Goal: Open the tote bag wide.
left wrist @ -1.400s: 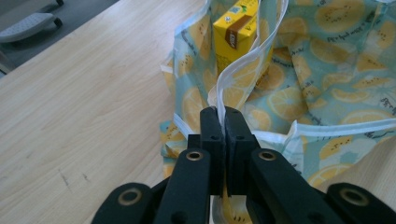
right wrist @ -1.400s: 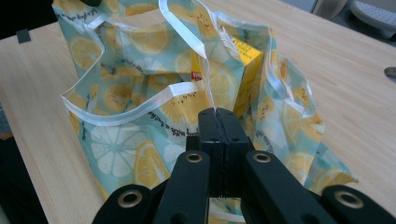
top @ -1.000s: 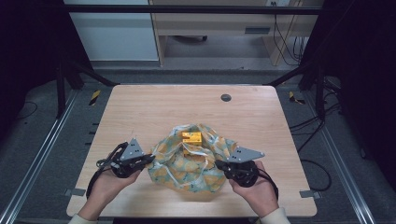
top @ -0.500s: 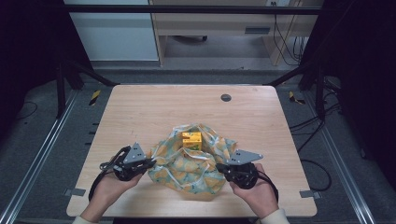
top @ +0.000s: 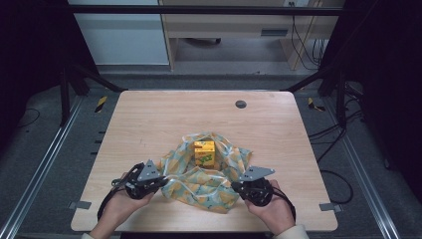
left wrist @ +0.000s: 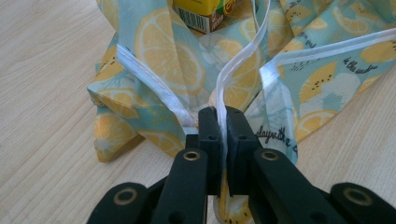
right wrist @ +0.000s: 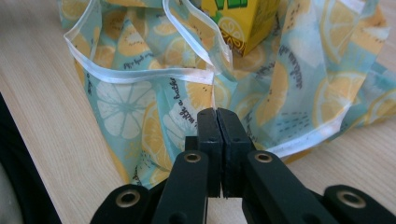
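Cloth (top: 206, 184), lemon-printed, lies crumpled at the table's (top: 149, 119) near centre around an upright yellow carton (top: 204, 153). Left gripper (top: 158, 180) and right gripper (top: 238, 185) each pinch a white-hemmed edge, jaws pressed together, probably to draw the cloth over the carton. The cloth spans between the grippers; the carton stands just beyond.

The far half of the pale wooden table (top: 149, 119) is left bare, save for a small round dark grommet (top: 241, 104) near the far edge; the near middle is taken up by a crumpled lemon-printed blue cloth (top: 209, 181), on which an upright yellow juice carton (top: 204, 153) stands; open wood is left along both side edges.
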Demonstrator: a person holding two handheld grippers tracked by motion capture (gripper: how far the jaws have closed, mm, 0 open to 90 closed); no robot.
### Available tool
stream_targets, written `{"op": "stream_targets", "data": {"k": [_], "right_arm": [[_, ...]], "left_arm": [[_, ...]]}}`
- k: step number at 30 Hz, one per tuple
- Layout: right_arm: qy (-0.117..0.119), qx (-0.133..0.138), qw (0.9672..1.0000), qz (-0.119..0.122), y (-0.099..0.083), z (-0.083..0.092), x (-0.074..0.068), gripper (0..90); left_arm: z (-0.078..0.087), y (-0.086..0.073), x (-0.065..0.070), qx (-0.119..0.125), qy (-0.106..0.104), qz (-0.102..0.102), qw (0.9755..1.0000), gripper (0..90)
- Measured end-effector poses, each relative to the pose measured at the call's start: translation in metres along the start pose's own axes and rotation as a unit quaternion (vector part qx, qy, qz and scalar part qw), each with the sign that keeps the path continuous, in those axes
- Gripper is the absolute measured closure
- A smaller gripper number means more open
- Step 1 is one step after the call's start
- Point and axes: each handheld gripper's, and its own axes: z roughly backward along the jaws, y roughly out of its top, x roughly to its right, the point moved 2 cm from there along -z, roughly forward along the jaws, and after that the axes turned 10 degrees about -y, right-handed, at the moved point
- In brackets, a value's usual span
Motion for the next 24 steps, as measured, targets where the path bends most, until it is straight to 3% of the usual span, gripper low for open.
{"op": "stream_targets", "data": {"k": [13, 18, 21, 24], "right_arm": [[-0.001, -0.032, 0.9995, -0.006, -0.02, -0.008, 0.003, 89.9], [-0.001, -0.03, 0.9995, -0.008, -0.021, -0.008, 0.005, 89.2], [-0.001, -0.022, 0.9997, -0.012, -0.019, -0.006, 0.005, 82.6], [-0.009, -0.001, 0.9999, -0.009, -0.005, 0.007, 0.007, 69.2]], "left_arm": [[-0.007, -0.009, 0.003, -0.017, -0.004, -0.004, 0.9998, 86.4], [-0.008, -0.01, 0.005, -0.018, -0.003, -0.005, 0.9998, 86.2], [-0.008, -0.009, 0.006, -0.013, -0.003, -0.005, 0.9999, 86.2], [-0.008, -0.009, 0.006, -0.014, -0.003, -0.008, 0.9999, 85.5]]}}
